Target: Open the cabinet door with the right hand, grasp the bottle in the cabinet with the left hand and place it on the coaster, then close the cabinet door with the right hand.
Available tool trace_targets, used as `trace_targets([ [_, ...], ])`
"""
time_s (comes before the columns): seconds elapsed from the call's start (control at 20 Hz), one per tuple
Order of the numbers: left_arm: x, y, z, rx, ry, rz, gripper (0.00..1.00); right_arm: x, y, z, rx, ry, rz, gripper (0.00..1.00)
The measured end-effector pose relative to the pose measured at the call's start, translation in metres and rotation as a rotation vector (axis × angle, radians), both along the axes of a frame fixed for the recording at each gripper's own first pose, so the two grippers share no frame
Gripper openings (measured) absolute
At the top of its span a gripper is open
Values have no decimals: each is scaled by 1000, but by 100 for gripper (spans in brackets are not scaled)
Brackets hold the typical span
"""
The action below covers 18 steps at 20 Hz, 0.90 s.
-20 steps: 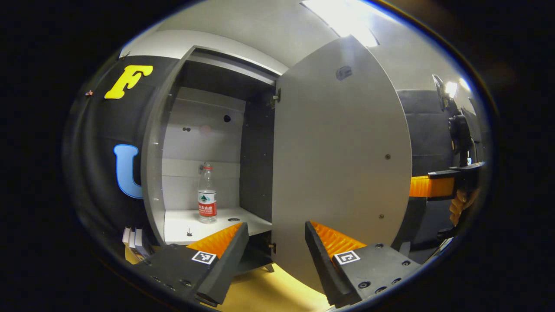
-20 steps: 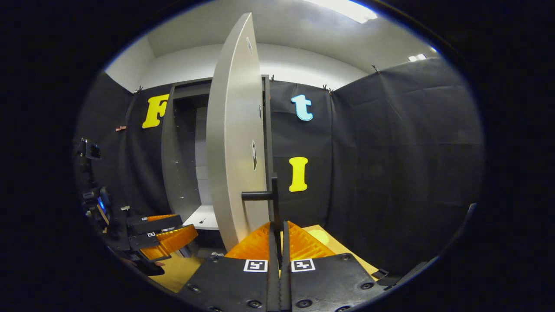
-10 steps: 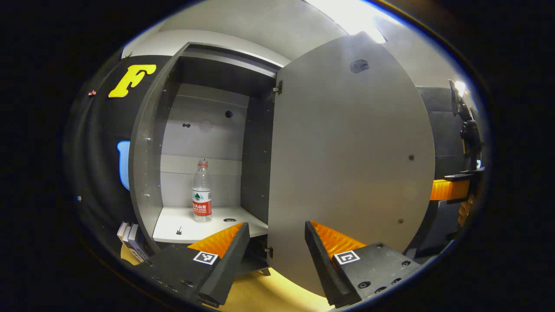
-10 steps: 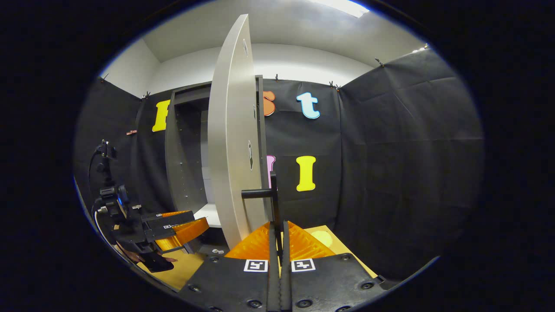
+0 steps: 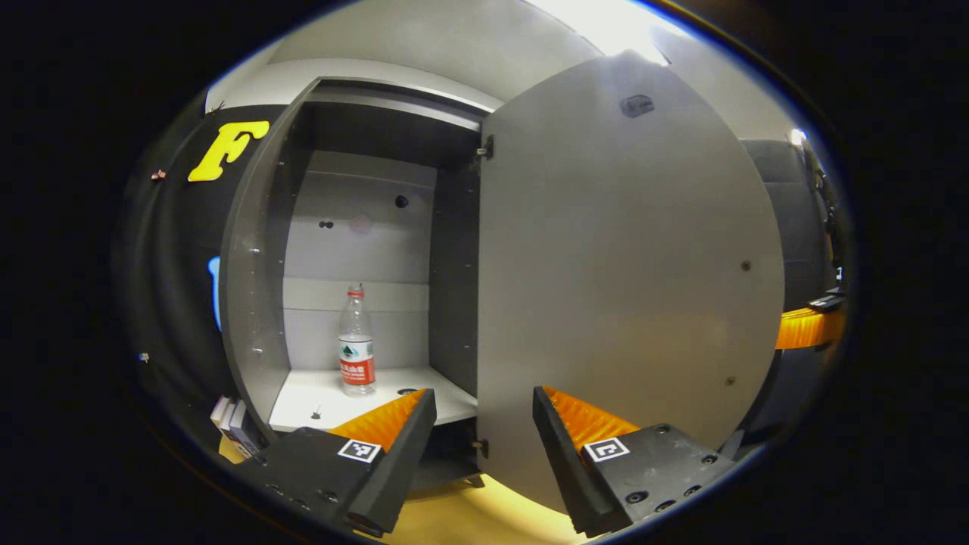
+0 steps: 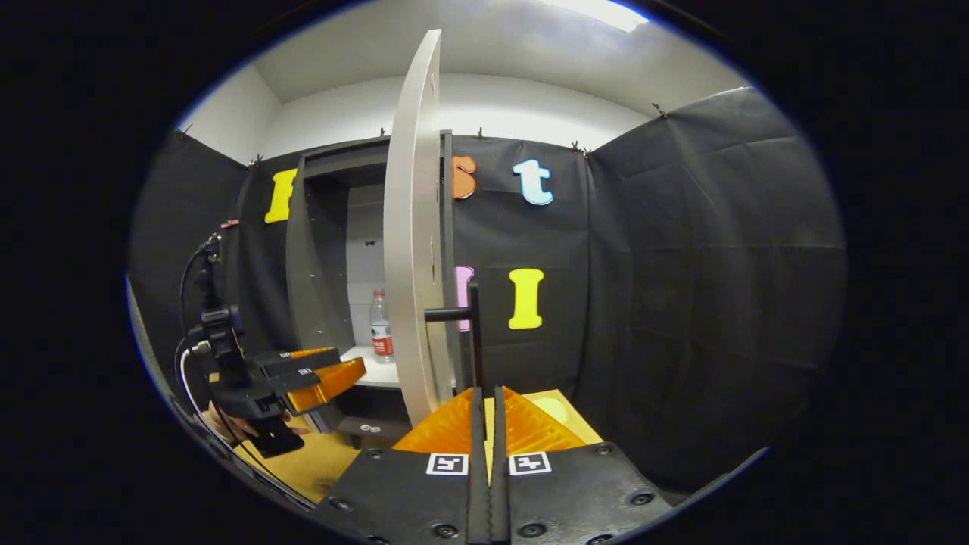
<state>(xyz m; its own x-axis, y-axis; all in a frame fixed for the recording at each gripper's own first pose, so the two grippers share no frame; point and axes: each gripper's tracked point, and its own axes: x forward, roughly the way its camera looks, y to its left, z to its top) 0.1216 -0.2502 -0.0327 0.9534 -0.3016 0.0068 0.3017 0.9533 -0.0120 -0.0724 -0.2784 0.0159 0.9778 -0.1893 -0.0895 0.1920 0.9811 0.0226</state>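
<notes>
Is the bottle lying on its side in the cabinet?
No, the bottle stands upright on the white shelf inside the open cabinet.

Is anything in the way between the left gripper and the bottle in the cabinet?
Nothing visible is. The cabinet door is swung open to the side, the bottle stands alone on the shelf, and the left gripper is open in front.

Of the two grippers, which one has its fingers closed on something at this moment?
The right gripper: its fingers are pressed together on the door handle. The left gripper has its fingers spread apart, short of the bottle.
</notes>
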Motion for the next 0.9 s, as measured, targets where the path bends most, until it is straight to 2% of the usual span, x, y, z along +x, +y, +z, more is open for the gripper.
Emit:
trace_targets([
  [0.15, 30, 32, -2, 18, -9, 70, 83, -19, -37, 1, -14, -16, -133, 5],
  [0.2, 42, 41, -3, 23, -3, 85, 83, -27, -53, 2, -19, -22, -197, 2],
  [0.3, 69, 61, -2, 22, -9, 121, 83, -29, -83, -1, -34, -27, -309, 6],
  [0.4, 99, 76, 2, 28, -29, 157, 83, -34, -100, -5, -46, -27, -376, 53],
  [0.45, 113, 79, 5, 32, -37, 165, 86, -33, -111, -9, -38, -13, -418, 76],
  [0.5, 125, 78, 6, 33, -43, 164, 87, -31, -120, -15, -36, 3, -441, 86],
  [0.6, 156, 83, 7, 27, -41, 165, 87, -26, -130, -19, -65, 17, -467, 99],
  [0.75, 198, 91, 1, 11, -21, 207, 88, -17, -141, -22, -126, 29, -486, 98],
  [0.9, 233, 108, -12, 11, 9, 260, 89, -8, -148, -15, -130, 9, -488, 98],
])
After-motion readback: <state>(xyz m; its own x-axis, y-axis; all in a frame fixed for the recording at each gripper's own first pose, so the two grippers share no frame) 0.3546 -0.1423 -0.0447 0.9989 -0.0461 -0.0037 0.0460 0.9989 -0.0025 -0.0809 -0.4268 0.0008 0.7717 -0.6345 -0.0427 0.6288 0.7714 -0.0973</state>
